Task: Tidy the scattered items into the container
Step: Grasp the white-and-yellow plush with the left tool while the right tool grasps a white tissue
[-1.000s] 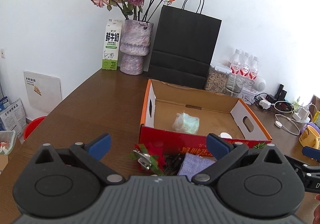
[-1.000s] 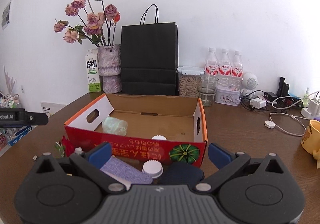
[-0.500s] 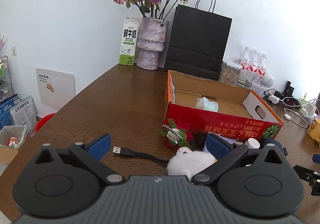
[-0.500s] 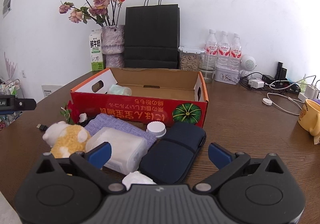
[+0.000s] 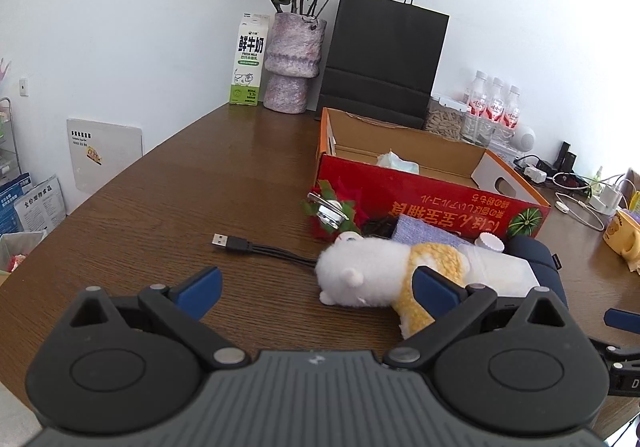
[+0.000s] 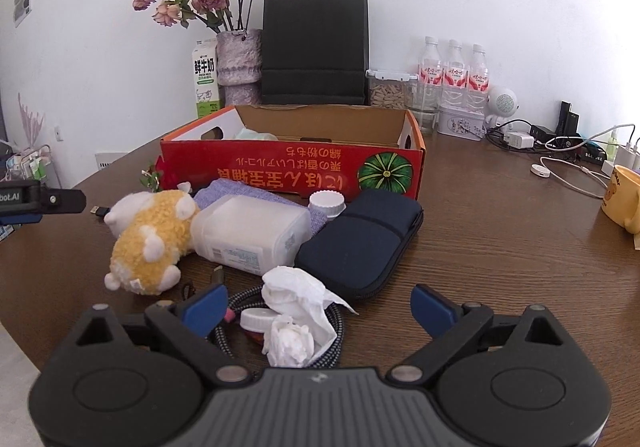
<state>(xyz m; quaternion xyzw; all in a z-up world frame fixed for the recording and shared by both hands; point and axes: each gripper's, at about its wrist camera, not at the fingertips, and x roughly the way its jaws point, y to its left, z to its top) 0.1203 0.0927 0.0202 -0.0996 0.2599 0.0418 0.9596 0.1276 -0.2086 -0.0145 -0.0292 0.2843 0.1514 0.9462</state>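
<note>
Cardboard box [image 6: 292, 167], red-printed, stood behind fluffy plush toy [image 6: 150, 237], frosted plastic container [image 6: 250, 233] and crumpled tissue [image 6: 296, 311]; right gripper [image 6: 318, 305], jaws narrowing, and left gripper [image 5: 318, 287] gaped empty.

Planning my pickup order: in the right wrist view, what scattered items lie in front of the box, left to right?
Plush toy → white plastic container → dark blue pouch.
</note>
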